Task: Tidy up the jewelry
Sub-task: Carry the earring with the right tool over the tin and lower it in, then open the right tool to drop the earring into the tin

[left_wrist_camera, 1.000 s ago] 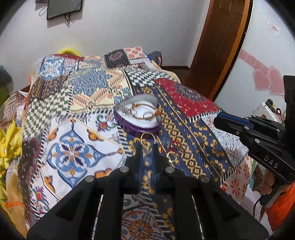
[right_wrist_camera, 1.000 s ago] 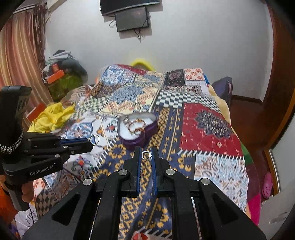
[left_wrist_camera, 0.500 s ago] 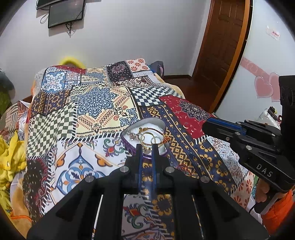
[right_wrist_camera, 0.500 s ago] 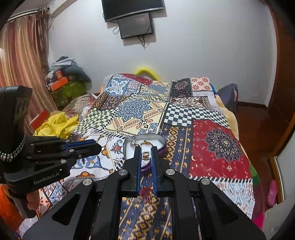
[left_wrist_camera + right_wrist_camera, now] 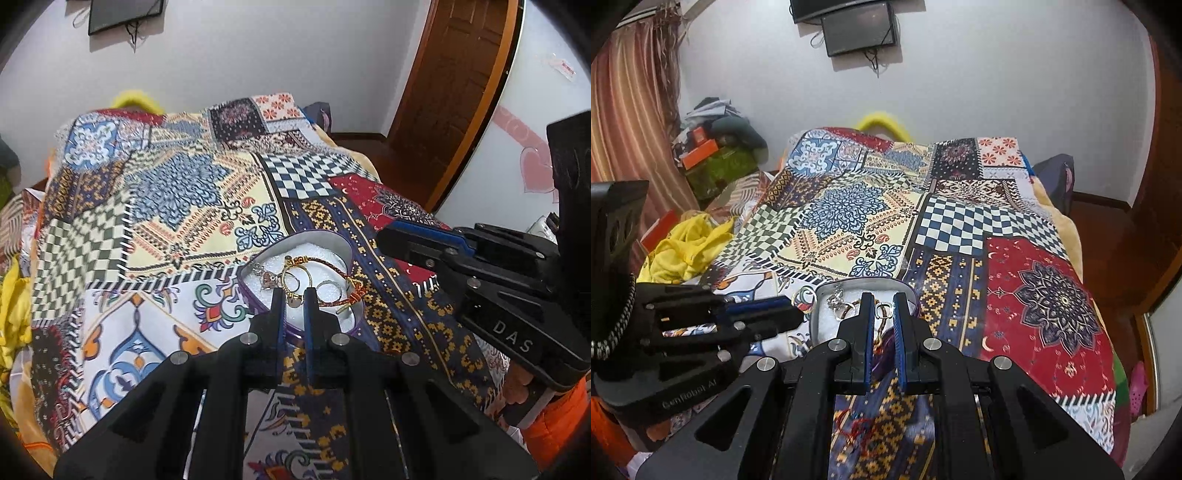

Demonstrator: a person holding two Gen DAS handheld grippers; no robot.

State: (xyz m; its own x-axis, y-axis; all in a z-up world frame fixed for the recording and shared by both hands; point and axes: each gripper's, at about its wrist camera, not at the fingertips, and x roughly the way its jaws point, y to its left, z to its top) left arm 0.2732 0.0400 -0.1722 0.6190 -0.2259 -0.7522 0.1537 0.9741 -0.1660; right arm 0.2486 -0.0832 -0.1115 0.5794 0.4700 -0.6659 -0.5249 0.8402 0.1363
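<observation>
Both our claws have moved forward over the heart-shaped box (image 5: 352, 254) on the bed (image 5: 177, 206). A second ago they were back over the quilt. Our left claw (image 5: 294, 295) now has a small gap, and the gold hoop (image 5: 295, 275) lies in the box. Our right claw (image 5: 882, 301) has also opened a little around the small ring (image 5: 884, 309).
</observation>
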